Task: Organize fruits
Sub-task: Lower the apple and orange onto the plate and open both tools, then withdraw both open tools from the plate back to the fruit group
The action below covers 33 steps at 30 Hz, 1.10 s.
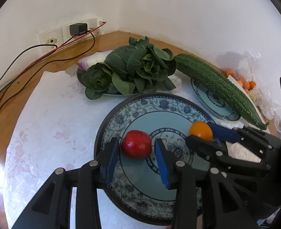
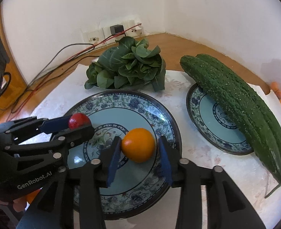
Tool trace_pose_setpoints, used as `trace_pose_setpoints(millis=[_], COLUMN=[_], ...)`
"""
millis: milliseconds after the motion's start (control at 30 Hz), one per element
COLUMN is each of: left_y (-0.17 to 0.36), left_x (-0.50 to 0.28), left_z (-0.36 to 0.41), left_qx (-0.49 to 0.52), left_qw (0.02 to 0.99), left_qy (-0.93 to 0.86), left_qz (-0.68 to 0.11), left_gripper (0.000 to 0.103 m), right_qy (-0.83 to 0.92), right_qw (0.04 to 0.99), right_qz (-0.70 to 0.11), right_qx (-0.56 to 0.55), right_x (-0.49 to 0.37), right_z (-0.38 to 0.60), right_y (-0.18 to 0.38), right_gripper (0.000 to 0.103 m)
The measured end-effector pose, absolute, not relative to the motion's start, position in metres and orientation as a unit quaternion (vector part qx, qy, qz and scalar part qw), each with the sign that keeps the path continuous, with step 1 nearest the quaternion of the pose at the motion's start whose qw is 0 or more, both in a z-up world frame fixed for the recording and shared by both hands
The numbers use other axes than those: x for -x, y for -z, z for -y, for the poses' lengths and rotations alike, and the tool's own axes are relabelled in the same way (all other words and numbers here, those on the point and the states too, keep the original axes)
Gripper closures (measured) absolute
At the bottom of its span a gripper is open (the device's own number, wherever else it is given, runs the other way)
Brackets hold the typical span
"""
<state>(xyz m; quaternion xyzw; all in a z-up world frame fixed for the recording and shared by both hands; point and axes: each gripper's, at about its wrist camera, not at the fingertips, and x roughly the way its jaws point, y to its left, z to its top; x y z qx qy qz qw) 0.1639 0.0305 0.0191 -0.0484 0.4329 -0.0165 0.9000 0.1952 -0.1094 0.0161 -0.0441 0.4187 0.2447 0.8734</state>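
Note:
A red apple (image 1: 136,144) and an orange (image 2: 138,147) both rest on the large blue floral plate (image 1: 121,110) on the white cloth. My left gripper (image 1: 137,142) straddles the apple. Its left pad is at the skin and a thin gap shows at the right pad, so it stands open. My right gripper (image 2: 140,140) brackets the orange the same way, open, with a narrow gap beside the right pad. In the right wrist view the left gripper (image 2: 79,121) and the apple (image 2: 77,120) sit on the plate's (image 2: 121,97) left side. The left wrist view shows the right gripper (image 1: 200,131) around the orange (image 1: 200,130).
Behind the large plate lie leafy greens (image 1: 132,66) on a dish. A long bumpy green gourd (image 2: 235,99) lies across a smaller blue plate (image 2: 207,112) to the right. Small oranges in plastic (image 1: 245,82) sit at the far right. Cables and wall sockets (image 1: 77,30) line the back left.

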Motion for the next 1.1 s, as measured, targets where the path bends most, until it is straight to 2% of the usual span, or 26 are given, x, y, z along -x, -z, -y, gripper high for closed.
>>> trace_pose_setpoints(millis=[200, 300, 1100], left_y=[-0.030, -0.035, -0.070], left_x=[-0.156, -0.149, -0.075], left_z=[-0.028, -0.027, -0.023], left_qx=[0.038, 0.036, 0.037], left_qw=[0.899, 0.900, 0.907], left_qy=[0.011, 0.012, 0.010], left_qz=[-0.436, -0.435, -0.420], left_gripper=[0.057, 0.052, 0.051], right_qy=[-0.248, -0.249, -0.246], right_qw=[0.871, 0.870, 0.891], right_qz=[-0.423, -0.423, -0.381], right_qx=[0.035, 0.030, 0.029], right_x=[-0.191, -0.186, -0.107], right_z=[0.116, 0.121, 0.145], right_y=[-0.021, -0.026, -0.072], right_gripper=[0.049, 0.049, 0.049])
